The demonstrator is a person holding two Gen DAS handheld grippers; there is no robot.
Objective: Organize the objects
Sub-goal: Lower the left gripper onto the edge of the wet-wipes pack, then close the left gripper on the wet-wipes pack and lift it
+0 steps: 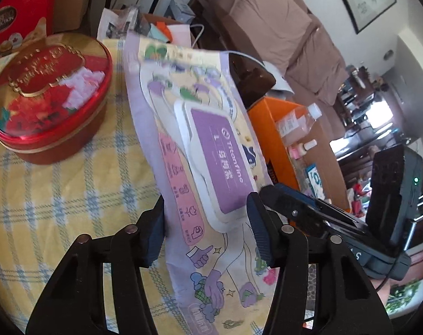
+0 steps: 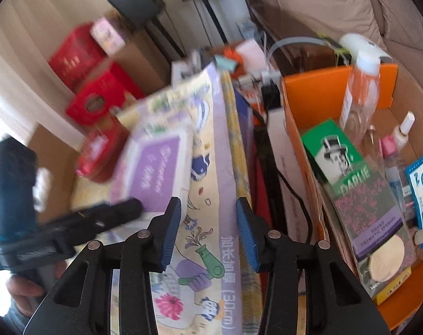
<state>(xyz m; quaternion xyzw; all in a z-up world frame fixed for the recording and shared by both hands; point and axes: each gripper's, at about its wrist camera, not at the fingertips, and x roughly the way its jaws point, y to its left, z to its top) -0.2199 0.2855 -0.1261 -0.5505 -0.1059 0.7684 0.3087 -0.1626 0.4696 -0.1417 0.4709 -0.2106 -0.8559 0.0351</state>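
Over the table's (image 1: 58, 195) right edge, my left gripper (image 1: 208, 229) and right gripper (image 2: 208, 234) both clamp the wipes pack (image 1: 200, 139); next, carry it into the box (image 2: 295, 106).

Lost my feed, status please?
Both tongs, left and right, straddle the wipes pack; grip unclear. Pack tilted over table. Orange box alongside, half full.

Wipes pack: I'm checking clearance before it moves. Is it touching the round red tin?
Apart. The left wrist view shows tablecloth between wipes pack and tin.
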